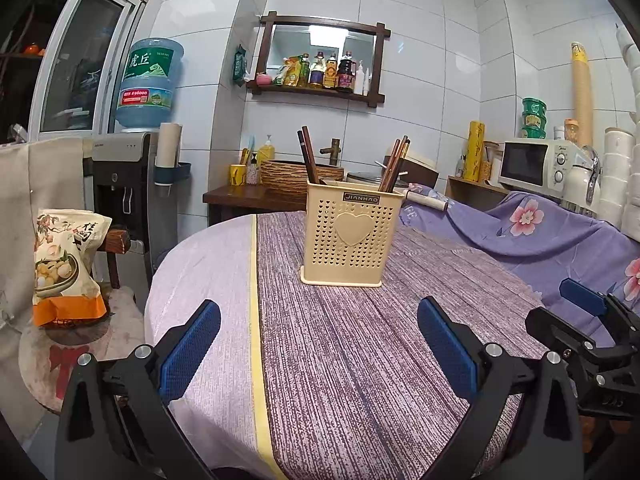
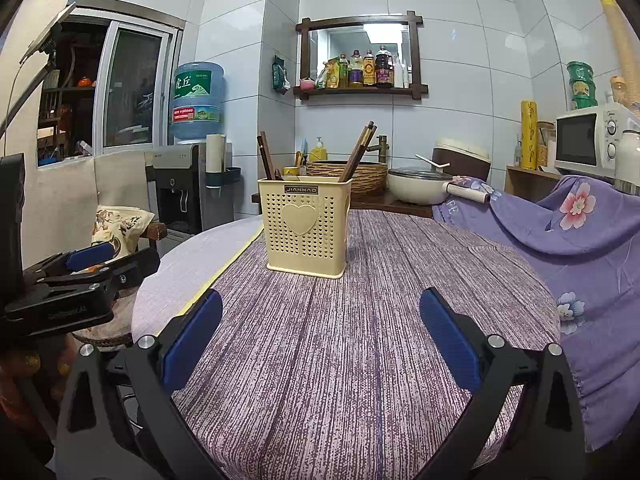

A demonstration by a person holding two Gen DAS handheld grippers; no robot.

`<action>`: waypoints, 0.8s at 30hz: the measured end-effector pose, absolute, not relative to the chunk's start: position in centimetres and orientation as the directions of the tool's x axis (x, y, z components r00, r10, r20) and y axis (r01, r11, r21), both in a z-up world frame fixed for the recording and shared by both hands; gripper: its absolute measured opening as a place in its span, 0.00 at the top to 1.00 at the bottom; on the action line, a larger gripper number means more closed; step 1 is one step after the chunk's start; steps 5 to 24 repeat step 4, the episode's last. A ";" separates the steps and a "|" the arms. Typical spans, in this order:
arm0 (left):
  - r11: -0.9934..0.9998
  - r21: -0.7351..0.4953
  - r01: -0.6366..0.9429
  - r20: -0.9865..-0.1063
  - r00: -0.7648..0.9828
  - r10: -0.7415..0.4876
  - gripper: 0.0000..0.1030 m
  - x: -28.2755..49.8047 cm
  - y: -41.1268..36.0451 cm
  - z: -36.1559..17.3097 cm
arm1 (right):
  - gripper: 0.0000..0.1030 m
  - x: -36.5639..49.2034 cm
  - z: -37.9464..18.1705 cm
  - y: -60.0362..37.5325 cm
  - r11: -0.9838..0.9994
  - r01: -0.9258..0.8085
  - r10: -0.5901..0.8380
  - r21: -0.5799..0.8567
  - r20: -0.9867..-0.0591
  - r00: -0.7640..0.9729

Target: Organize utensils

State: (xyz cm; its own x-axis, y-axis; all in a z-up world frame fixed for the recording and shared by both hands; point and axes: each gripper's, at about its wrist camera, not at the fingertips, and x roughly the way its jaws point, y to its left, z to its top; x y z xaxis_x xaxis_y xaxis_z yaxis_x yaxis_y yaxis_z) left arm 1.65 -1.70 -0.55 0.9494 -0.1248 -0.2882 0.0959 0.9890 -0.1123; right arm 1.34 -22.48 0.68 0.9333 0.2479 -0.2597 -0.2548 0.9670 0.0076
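Both claws hover low over the near edge of the counter (image 1: pixel 360 360), level and pointing at the cream utensil holder (image 1: pixel 347 236). The left claw (image 1: pixel 318 344) and right claw (image 2: pixel 320 336) each have jaws spread wide, gripping nothing. The holder stands upright mid-counter with brown chopsticks (image 2: pixel 358 152) leaning inside.

Left wrist: low over table (image 1: pixel 360 360), facing tiled wall | Right wrist: same height, just to its right, parallel | Shared: utensil holder (image 1: pixel 347 236) (image 2: pixel 305 227), wall shelf (image 1: pixel 320 60) (image 2: pixel 360 56)
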 end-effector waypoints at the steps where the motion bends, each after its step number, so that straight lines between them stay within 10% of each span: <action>1: 0.989 -0.112 0.096 -0.290 0.949 -0.125 0.06 1.7 -1.7 -0.6 | 0.06 1.4 0.7 -22.5 0.967 -0.255 0.248 0.007 -0.260 0.933; 24: 0.989 -0.109 0.095 -0.291 0.949 -0.123 0.06 1.7 -1.6 -0.5 | 0.06 1.4 0.7 -22.5 0.967 -0.256 0.249 0.007 -0.261 0.933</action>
